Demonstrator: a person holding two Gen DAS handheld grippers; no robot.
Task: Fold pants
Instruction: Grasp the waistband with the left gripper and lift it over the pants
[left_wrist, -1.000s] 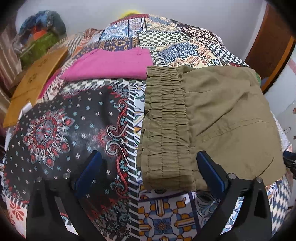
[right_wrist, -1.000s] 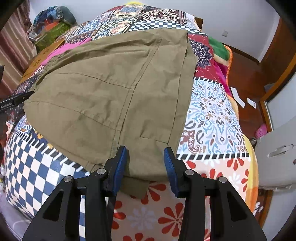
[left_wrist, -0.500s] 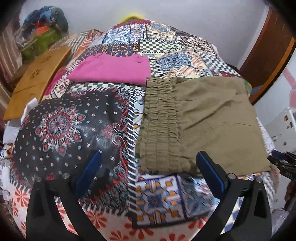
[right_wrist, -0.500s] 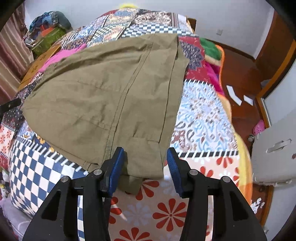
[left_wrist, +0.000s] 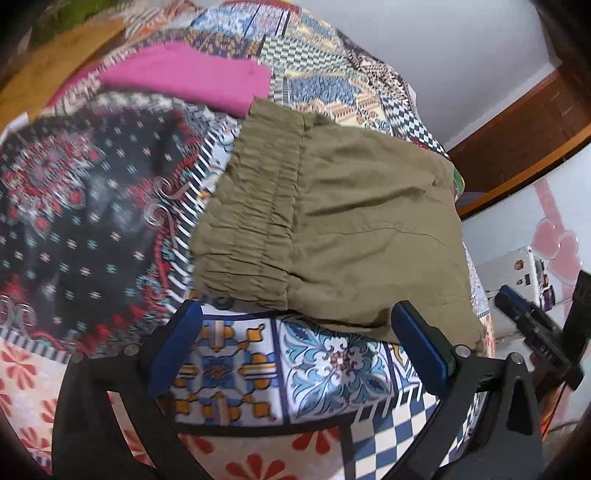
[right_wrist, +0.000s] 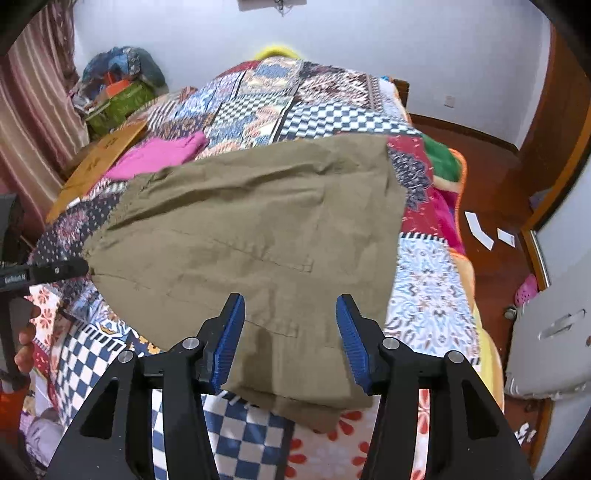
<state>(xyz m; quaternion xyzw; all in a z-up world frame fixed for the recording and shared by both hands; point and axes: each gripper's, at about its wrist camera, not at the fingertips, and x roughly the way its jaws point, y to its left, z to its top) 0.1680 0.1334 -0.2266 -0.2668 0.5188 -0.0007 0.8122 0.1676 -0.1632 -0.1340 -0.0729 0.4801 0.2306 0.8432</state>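
The olive pants (left_wrist: 332, 221) lay folded into a thick rectangle on the bed, gathered elastic waistband (left_wrist: 251, 214) at one end, flat seamed cloth at the other, one edge hanging slightly over the side. The quilt (left_wrist: 229, 373) beneath was a busy patchwork of tiles, checks and red flowers. A pink garment (left_wrist: 192, 77) lay beyond the waistband. Past the bed were a red-brown floor (right_wrist: 491, 177) and white wall (right_wrist: 369, 48). The left gripper (left_wrist: 291, 343) gaped wide, holding nothing; the right gripper (right_wrist: 290, 339) stood open and empty above the pants' near edge.
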